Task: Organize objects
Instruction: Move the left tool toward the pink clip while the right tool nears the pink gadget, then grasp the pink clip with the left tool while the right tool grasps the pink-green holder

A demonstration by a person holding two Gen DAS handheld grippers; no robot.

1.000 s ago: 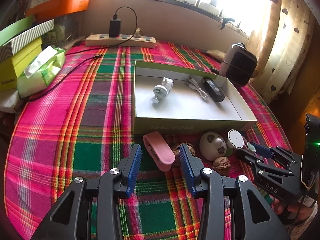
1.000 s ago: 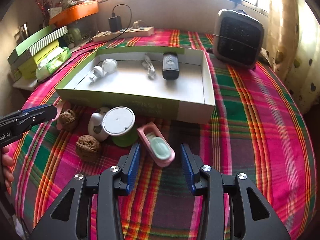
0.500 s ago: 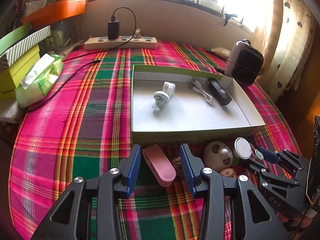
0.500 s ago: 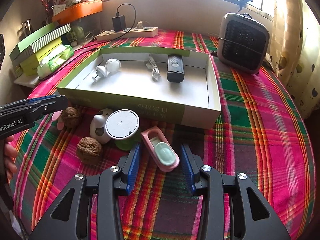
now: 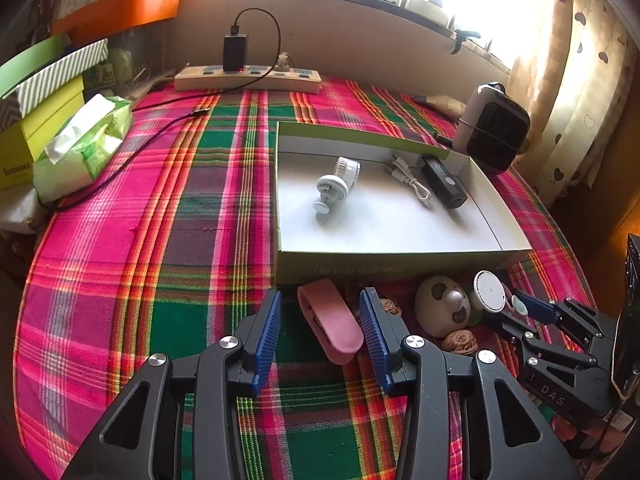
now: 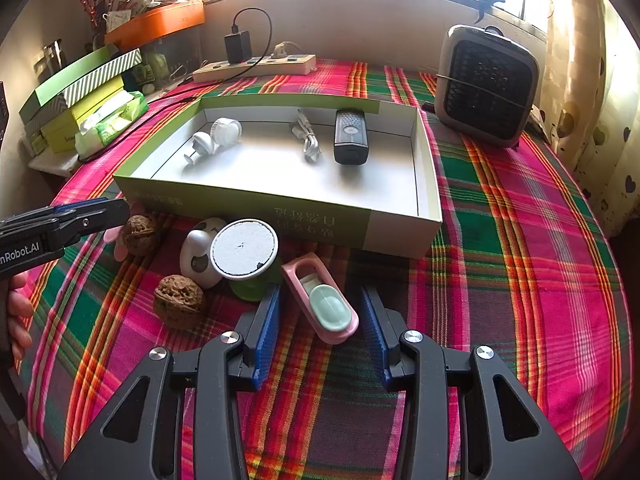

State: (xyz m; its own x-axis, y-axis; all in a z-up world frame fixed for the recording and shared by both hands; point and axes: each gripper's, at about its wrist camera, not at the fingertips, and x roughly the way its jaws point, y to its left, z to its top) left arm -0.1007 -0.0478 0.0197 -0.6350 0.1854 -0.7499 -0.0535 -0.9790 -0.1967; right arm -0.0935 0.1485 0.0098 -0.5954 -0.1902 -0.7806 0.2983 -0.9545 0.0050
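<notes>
While its far end hides behind a fingertip, the left gripper (image 5: 320, 330) stands wide open around a pink case (image 5: 330, 326), seemingly untouched. Likewise spread, the right gripper (image 6: 320, 330) brackets a pink holder (image 6: 322, 300) before the box (image 6: 248, 204).

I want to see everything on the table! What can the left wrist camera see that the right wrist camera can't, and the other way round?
Only the left wrist view shows the whole plain pink clip, lying between its open left gripper.

Only the right wrist view shows the mint insert in the pink case between the open right gripper, and the round pad's green base.

Both show the open box, its black device, white cable, two walnuts and the heater.
</notes>
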